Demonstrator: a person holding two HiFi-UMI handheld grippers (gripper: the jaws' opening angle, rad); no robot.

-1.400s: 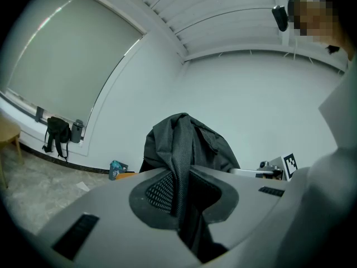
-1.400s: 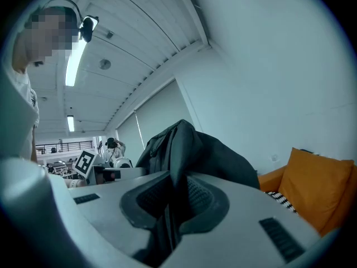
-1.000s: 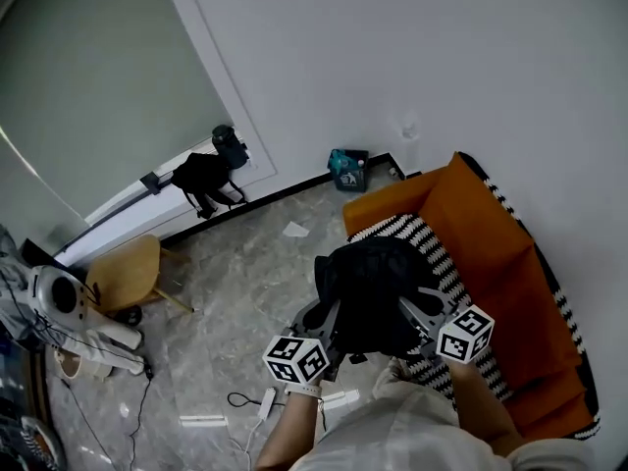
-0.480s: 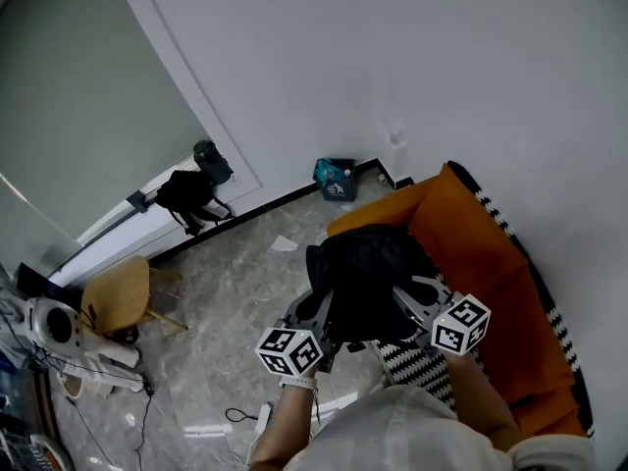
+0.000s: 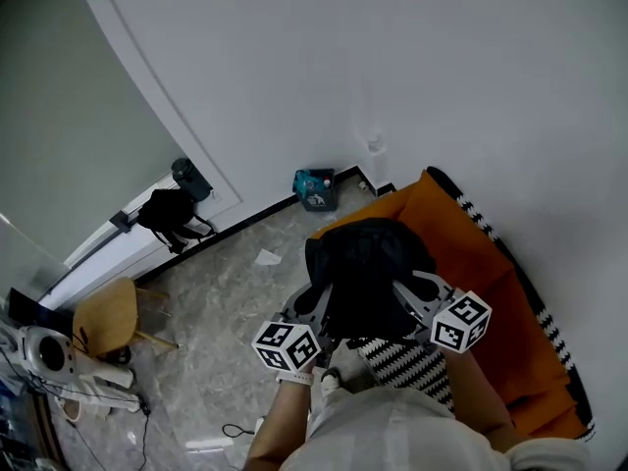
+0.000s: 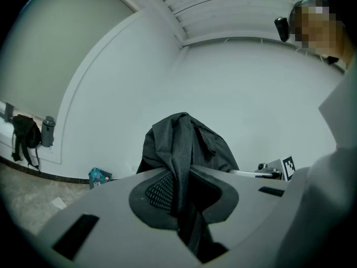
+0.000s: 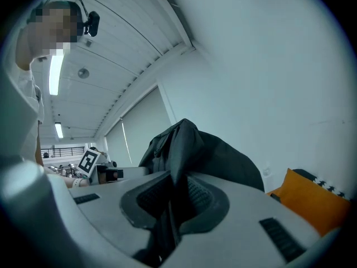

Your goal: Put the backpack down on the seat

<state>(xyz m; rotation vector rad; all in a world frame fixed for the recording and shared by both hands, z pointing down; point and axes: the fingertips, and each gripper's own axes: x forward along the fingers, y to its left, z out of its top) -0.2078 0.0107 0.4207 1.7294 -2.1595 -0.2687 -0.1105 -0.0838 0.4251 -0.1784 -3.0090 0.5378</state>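
A black backpack (image 5: 365, 273) hangs in the air between both grippers, above the near end of the orange sofa (image 5: 486, 263). My left gripper (image 5: 319, 307) is shut on a strap at the backpack's left side; that strap (image 6: 181, 194) runs down between its pads. My right gripper (image 5: 407, 297) is shut on a strap (image 7: 173, 205) at the right side. The backpack (image 6: 187, 144) bulges up beyond the jaws in both gripper views. A black-and-white striped cushion (image 5: 412, 361) lies on the sofa seat below it.
A white wall stands behind the sofa. A teal box (image 5: 314, 186) sits on the marble floor by the skirting. A black bag (image 5: 165, 212) rests at the window sill, a yellow chair (image 5: 106, 317) at the left. Cables lie on the floor near my feet.
The view has swung so the sofa sits more under the backpack. Both grippers keep their hold, and the backpack now covers more of the striped cushion.
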